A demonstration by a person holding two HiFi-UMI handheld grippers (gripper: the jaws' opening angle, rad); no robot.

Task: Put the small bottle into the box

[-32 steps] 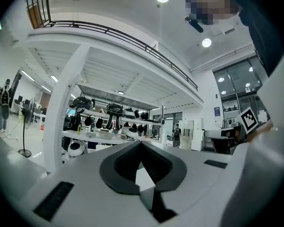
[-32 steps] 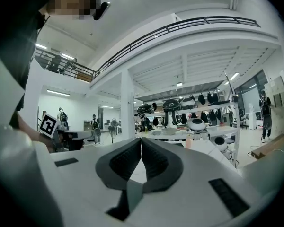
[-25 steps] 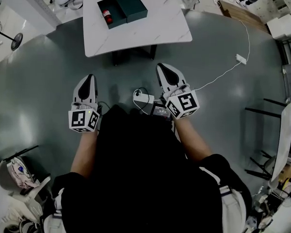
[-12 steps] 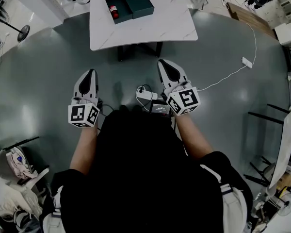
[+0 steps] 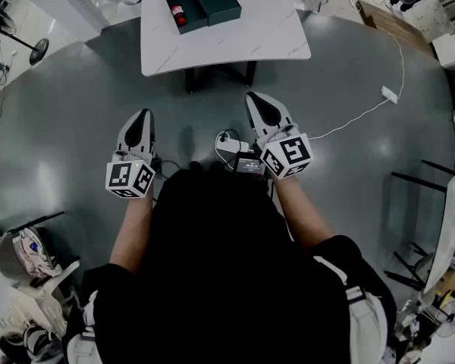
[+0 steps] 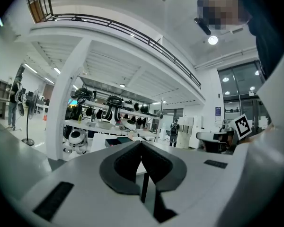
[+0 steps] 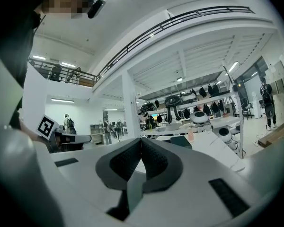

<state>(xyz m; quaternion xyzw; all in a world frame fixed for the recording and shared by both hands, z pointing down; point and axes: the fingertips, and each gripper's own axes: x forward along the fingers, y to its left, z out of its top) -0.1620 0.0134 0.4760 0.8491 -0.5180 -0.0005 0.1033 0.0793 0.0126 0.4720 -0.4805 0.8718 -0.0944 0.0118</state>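
Observation:
In the head view a dark green box [image 5: 183, 10] lies open on the white table [image 5: 243, 40] at the top of the picture. A small bottle [image 5: 177, 10] with a red middle rests inside it. The box's lid [image 5: 216, 0] lies just to its right. Both grippers hover over the grey floor close to the person's body, well short of the table. My left gripper [image 5: 139, 120] [image 6: 141, 145] is shut with nothing in it. My right gripper [image 5: 259, 105] [image 7: 141, 143] is shut and empty too.
A white power strip [image 5: 229, 147] and a black device [image 5: 250, 165] lie on the floor between the grippers. A white cable [image 5: 349, 116] runs right to an adapter [image 5: 389, 95]. A standing fan [image 5: 38, 50] is at the left, dark chair legs [image 5: 421, 177] at the right.
The head view has shifted a little, so the table and box sit slightly further right and higher. Both grippers stay shut in about the same place.

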